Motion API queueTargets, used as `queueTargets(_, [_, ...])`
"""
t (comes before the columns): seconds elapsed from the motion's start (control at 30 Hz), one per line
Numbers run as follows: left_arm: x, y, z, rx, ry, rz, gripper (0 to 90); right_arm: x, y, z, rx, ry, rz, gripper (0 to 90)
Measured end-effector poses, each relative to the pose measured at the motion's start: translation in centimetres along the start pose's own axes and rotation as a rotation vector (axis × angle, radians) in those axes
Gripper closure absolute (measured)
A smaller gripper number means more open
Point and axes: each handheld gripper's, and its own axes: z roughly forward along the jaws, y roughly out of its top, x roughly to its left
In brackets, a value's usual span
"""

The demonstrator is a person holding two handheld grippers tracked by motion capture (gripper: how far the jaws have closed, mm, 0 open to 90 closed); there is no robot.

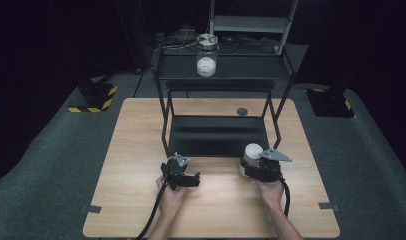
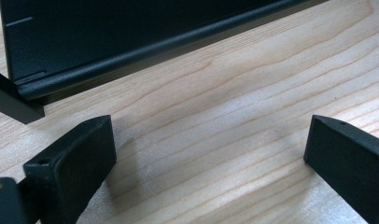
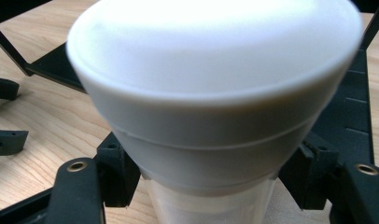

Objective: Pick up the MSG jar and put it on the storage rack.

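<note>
- Your wooden table (image 1: 141, 150) stands on grey carpet (image 1: 51, 165) in a dark room; a black rack (image 1: 218, 135) carries a lidded jar (image 1: 207, 55).
- Your right gripper (image 3: 211, 163) clamps the white-capped bottle (image 3: 211, 107) — it sits just before the rack.
- Your left gripper (image 2: 206, 154) rests spread apart over bare wood.
- The bottle's base is cut off.

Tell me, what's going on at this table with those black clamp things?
A person sits at a light wooden table, holding a two-jaw gripper in each hand. The right gripper is clamped on a white-capped, translucent plastic bottle, which stands just in front of a black metal two-tier shelf. The left gripper rests open over bare wood, holding nothing. On the shelf's upper tier stands a clear glass jar with something white inside.
</note>
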Motion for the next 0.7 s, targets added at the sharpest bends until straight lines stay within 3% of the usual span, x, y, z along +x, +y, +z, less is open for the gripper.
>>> queueTargets(0.33, [0.0,0.0,0.0,0.000,0.000,0.000,2.1,0.4,0.2,0.0,0.005,-0.010,-0.036,31.9])
queueTargets(0.7, [0.0,0.0,0.0,0.000,0.000,0.000,2.1,0.2,1.8,-0.5,0.019,0.010,-0.056,32.1])
